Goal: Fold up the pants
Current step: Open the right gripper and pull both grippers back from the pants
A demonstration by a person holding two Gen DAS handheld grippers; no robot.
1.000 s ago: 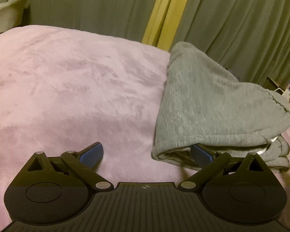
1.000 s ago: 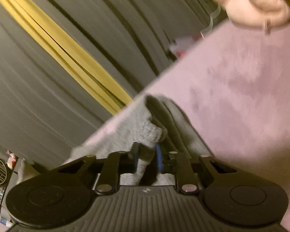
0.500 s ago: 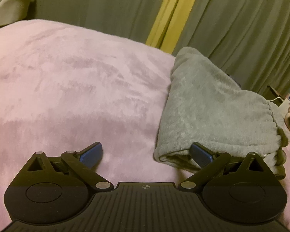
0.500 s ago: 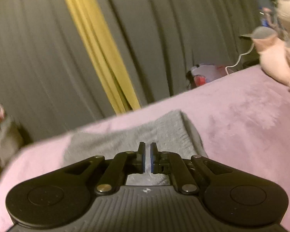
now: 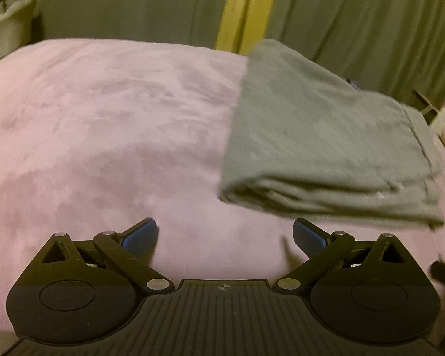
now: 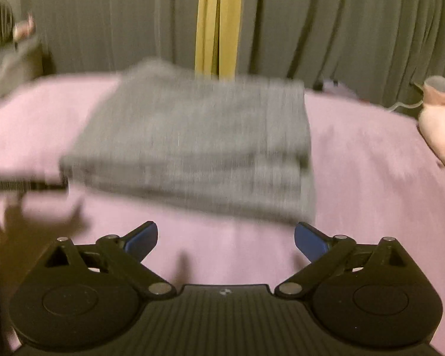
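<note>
Grey knit pants (image 5: 326, 148) lie as a compact, layered bundle on the pink plush blanket (image 5: 103, 133). From the left wrist view, they sit ahead and to the right of the left gripper (image 5: 225, 234), whose blue-padded fingers are spread wide with nothing between them; the nearest folded edge lies just beyond the right-hand finger, apart from it. The bundle's long axis runs away from this camera, toward the dark curtain (image 5: 356, 14).

From the right wrist view (blurred by motion), the pants (image 6: 198, 145) lie straight ahead of the right gripper (image 6: 225, 235), a little left of centre, their stacked front edge facing the fingers and clear of them. That gripper is also fully spread and empty. A pink stuffed toy (image 6: 439, 127) rests well to the right.

Judging by the tidy stack, the folding looks essentially finished; any final touch falls most squarely to the right gripper.
</note>
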